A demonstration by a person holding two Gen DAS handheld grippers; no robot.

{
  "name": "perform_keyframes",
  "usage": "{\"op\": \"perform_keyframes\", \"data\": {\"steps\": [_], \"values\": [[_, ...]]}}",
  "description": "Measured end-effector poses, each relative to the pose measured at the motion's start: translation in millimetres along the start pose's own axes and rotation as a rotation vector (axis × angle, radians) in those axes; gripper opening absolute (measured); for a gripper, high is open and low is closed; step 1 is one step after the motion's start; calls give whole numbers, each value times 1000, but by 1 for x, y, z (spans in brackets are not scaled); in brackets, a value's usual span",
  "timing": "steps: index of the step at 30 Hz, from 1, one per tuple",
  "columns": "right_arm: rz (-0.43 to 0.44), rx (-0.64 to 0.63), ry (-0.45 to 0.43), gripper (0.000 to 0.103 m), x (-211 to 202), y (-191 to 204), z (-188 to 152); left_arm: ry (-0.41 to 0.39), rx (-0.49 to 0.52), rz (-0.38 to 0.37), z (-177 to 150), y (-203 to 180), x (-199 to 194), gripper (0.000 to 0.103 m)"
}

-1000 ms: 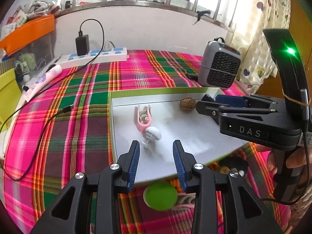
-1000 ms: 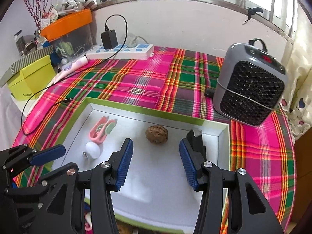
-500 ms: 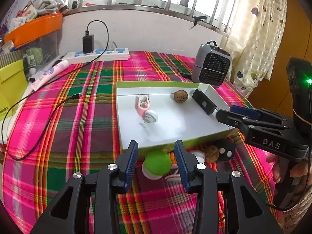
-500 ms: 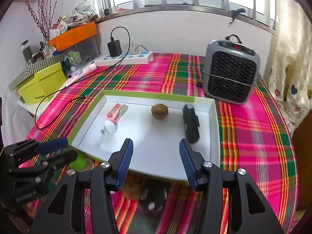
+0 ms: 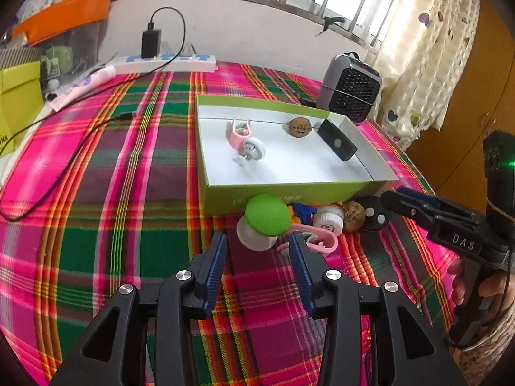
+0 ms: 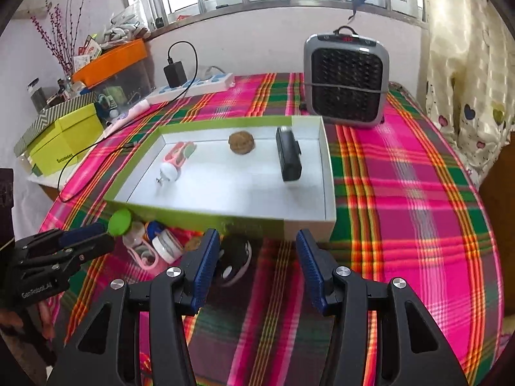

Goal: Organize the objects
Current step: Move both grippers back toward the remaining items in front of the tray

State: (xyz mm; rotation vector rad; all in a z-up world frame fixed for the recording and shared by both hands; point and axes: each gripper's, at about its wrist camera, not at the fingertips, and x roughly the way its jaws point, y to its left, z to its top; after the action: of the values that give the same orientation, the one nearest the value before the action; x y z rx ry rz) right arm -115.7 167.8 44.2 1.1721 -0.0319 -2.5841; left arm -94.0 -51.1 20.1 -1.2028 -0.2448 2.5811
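Observation:
A green-sided box with a white floor [image 5: 289,173] [image 6: 231,189] holds a pink clip [image 5: 239,132], a white bulb [image 5: 254,152], a walnut [image 5: 300,126] [image 6: 241,142] and a black rectangular device [image 5: 337,144] [image 6: 288,157]. In front of it lie a green-capped mushroom toy [image 5: 265,217] [image 6: 119,222], a white bottle cap [image 5: 328,220], a second walnut [image 5: 354,216], a black round device [image 5: 373,218] [image 6: 234,257] and a pink clip [image 5: 313,241]. My left gripper [image 5: 257,267] is open and empty just short of the mushroom toy. My right gripper [image 6: 257,267] is open and empty near the black round device.
A grey heater [image 6: 346,80] stands behind the box on the plaid tablecloth [image 5: 96,193]. A power strip with charger [image 5: 161,59], a black cable [image 5: 64,167], a tube [image 5: 83,87] and a yellow box [image 6: 61,141] are at the left.
Both grippers have pulled back toward me from over the box. The loose items in front of the box have come fully into view. Both stay open.

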Motion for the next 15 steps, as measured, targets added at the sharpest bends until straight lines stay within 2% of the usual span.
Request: {"op": "perform_keyframes", "data": {"steps": [15], "values": [[24, -24, 49, 50, 15, 8, -8, 11, 21, 0, 7, -7, 9, 39]]}}
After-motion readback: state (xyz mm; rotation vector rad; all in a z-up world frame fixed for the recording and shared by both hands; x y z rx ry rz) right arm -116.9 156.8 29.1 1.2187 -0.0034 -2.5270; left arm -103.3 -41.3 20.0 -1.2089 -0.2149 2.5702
